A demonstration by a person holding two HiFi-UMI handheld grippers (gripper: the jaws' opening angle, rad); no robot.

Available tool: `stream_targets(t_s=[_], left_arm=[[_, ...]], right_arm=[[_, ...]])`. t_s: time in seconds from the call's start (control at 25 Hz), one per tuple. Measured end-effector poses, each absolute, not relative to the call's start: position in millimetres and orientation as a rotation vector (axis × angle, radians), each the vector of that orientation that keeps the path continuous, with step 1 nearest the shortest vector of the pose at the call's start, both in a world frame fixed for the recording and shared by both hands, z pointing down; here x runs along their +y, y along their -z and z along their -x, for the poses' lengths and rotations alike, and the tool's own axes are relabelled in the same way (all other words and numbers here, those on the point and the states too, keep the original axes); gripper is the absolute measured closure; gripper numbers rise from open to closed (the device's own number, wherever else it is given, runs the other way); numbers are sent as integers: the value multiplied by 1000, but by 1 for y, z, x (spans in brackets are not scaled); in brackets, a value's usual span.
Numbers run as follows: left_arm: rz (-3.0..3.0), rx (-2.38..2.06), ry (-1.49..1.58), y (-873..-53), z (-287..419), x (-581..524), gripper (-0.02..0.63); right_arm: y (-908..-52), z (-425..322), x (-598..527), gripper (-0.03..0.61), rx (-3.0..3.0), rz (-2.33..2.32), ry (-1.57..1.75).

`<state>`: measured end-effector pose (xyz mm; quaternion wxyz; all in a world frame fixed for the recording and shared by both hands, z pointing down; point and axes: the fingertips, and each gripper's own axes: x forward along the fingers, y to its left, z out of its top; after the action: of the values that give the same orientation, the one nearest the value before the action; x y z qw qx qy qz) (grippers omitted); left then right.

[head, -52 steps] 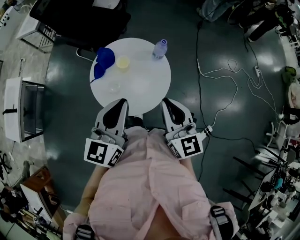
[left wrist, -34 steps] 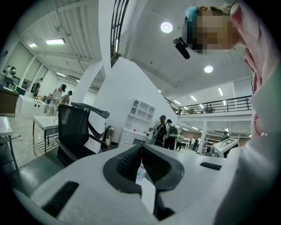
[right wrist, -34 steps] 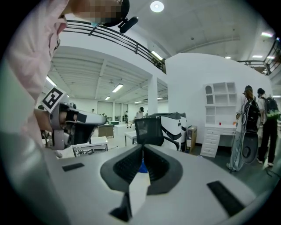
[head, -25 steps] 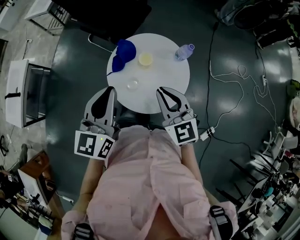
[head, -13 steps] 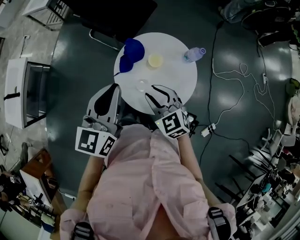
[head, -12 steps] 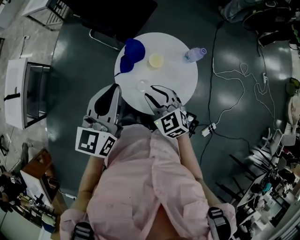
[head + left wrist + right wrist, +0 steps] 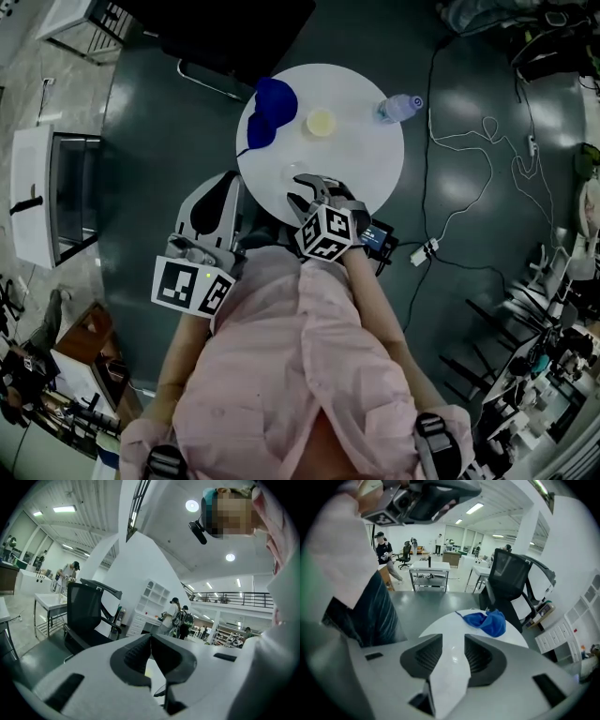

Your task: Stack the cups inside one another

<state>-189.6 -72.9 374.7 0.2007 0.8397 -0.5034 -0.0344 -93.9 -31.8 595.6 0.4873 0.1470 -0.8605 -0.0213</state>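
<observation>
**Right jaws parted just short of the clear cup, left jaws clenched**

Jaws of the right gripper (image 7: 307, 187) stand apart and have just been opening. Nothing is gripped between them. In the right gripper view (image 7: 452, 639) the gap shows only white desk top and a faint glassy glint, too weak to identify.

The clear cup (image 7: 294, 172) is small, see-through and upright, little more than a pale ring in the head view. It stands near the lower left edge of the round white desk (image 7: 361, 155), just above the right gripper's jaw tips. I cannot tell whether they touch. The second cup is a pale yellow cup (image 7: 321, 122), upright, higher in the frame and well apart from the clear one.

That makes two cups, with neither inside the other. One crumpled blue cloth (image 7: 270, 101) lies at the desk's upper left. One bottle (image 7: 398, 107) lies on its side at the upper right edge.

The left gripper (image 7: 228, 183) sits off the desk at the lower left. Its jaws are closed tip to tip on nothing in the left gripper view (image 7: 150, 635).
</observation>
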Motion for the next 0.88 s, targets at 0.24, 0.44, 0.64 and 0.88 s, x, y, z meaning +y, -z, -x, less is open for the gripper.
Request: stream_targets(t_s=[0.24, 0.44, 0.64, 0.88], left_arm=[[-2342, -1400, 100, -375, 194, -80, 594], [-2325, -1411, 97, -379, 200, -84, 594], [-2307, -1418, 96, -381, 203, -85, 594], [-2297, -1421, 96, -379, 204, -87, 594]], right_arm=[[-636, 94, -29, 439, -2007, -287, 4], [-660, 90, -30, 439, -1943, -264, -14], [-677, 89, -31, 440, -1910, -249, -6], [-676, 88, -38, 529, -1895, -254, 63]])
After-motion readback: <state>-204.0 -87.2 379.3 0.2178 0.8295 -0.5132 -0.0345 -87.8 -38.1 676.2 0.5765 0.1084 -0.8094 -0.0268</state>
